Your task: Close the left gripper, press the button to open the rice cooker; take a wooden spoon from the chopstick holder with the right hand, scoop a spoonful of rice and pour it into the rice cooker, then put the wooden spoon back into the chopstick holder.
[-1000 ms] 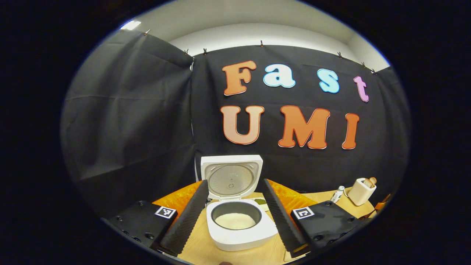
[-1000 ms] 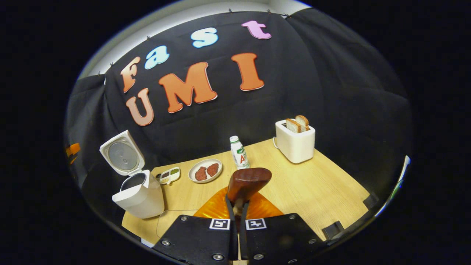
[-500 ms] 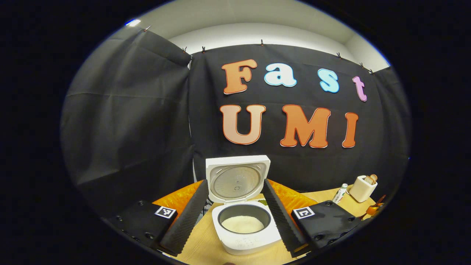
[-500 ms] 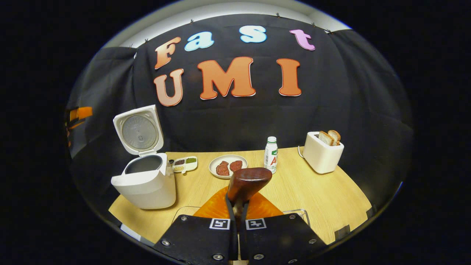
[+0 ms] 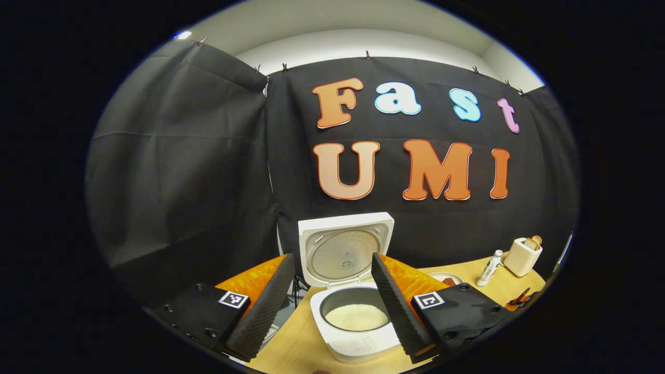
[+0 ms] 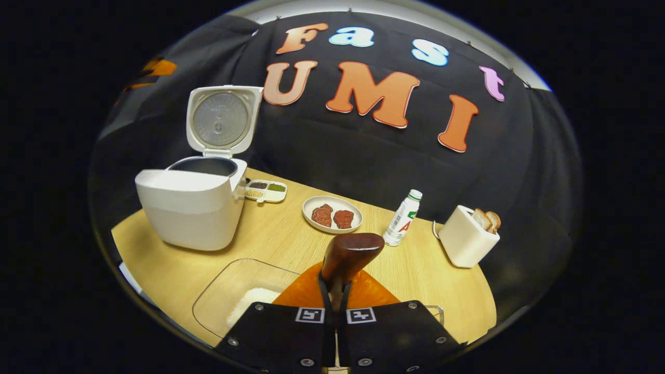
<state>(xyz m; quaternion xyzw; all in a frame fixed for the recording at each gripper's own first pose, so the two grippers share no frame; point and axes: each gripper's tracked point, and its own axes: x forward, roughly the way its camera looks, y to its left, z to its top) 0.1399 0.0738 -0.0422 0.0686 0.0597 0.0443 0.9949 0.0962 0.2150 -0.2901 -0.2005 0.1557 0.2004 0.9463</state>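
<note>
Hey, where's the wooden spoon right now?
In the right gripper view, the wooden spoon is clamped in the right gripper, its bowl raised above the table, near the milk bottle.

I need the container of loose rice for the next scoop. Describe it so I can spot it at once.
Start at the open rice cooker on the table's left side, then come toward the right gripper that holds the wooden spoon. The clear container lies just in front of the cooker, partly behind the gripper. It is see-through, low, with white rice in it.
</note>
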